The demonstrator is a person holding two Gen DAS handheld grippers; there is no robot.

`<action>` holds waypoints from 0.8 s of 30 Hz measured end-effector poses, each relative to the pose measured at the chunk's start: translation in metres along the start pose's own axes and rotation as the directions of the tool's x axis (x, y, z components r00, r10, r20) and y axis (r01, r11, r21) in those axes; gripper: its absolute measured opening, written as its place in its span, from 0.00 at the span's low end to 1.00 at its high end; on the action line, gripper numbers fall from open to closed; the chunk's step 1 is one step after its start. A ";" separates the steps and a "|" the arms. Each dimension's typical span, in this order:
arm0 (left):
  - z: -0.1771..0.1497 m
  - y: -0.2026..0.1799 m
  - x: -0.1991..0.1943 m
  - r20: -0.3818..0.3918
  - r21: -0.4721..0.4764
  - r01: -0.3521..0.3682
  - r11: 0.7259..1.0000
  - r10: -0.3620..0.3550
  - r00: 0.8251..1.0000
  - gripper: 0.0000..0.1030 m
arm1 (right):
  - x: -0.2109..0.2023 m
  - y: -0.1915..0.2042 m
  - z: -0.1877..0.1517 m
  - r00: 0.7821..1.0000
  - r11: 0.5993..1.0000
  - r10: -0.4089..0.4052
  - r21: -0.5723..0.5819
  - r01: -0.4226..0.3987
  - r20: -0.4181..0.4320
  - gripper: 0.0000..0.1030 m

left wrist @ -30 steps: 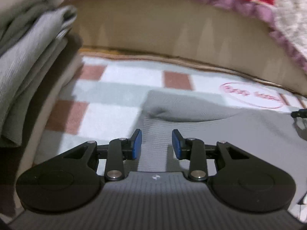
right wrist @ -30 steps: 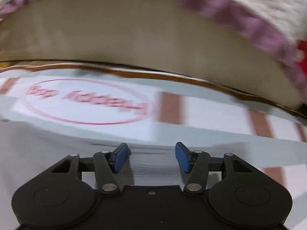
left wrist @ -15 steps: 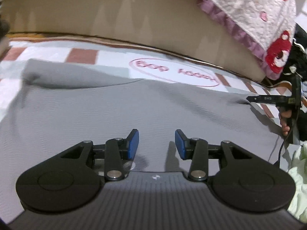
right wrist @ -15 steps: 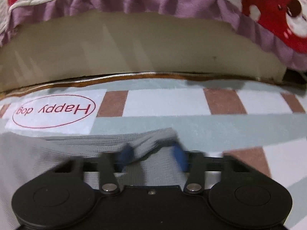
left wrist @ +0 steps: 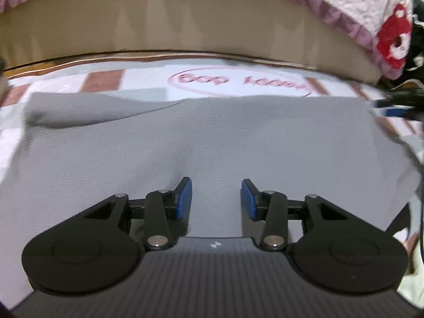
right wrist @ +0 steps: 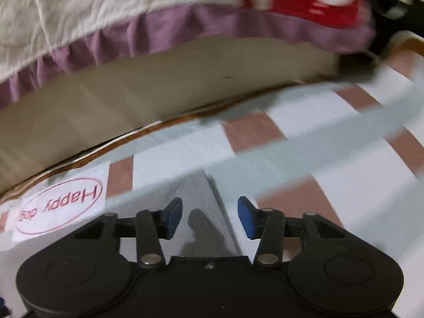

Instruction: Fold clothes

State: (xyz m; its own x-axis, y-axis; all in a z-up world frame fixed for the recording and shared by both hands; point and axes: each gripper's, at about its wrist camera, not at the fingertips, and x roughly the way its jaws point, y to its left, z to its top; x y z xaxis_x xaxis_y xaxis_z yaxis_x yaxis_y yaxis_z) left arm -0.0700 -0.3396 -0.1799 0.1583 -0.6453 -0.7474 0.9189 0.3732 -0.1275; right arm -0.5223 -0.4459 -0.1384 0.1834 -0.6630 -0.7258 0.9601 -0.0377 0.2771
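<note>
Left wrist view: left gripper (left wrist: 215,198) spread, 2 blue pads apart, nothing pinched, hovering over the grey garment (left wrist: 212,137). Garment lies flat on the checked mat (left wrist: 103,80), its far edge just short of the red oval logo (left wrist: 238,80), near the mat's far edge.

Right wrist view: right gripper (right wrist: 209,216) jaws opening, pads clear of cloth. Garment corner (right wrist: 198,198) lies below the gap. Frilled blanket (right wrist: 159,29) hangs beyond the mat.

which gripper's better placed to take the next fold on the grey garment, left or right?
Probably right. The right gripper sits over the corner of the grey garment, jaws opening, cloth between but not pinched. The left gripper is open above the flat middle, with no edge to pinch.
</note>
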 end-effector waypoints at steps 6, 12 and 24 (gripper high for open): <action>-0.020 0.025 -0.031 -0.033 -0.060 -0.041 0.997 0.039 0.999 0.40 | -0.080 -0.031 -0.082 0.997 0.979 0.052 0.202 -0.040 -0.057 0.58; -0.035 0.074 -0.063 -0.081 -0.195 -0.214 0.957 0.202 0.976 0.46 | -0.074 -0.051 -0.109 0.994 0.946 0.054 0.325 -0.021 -0.093 0.63; -0.059 0.126 -0.097 -0.108 -0.382 -0.276 0.882 0.254 0.961 0.46 | -0.081 -0.002 -0.086 0.975 0.979 0.127 0.136 -0.152 0.180 0.13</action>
State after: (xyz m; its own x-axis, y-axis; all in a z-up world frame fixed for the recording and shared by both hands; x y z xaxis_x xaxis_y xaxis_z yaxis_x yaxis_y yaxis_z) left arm 0.0087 -0.1907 -0.1615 0.3463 -0.4537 -0.8211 0.6290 0.7617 -0.1556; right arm -0.5213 -0.3277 -0.1338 0.2625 -0.7862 -0.5594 0.8833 -0.0375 0.4673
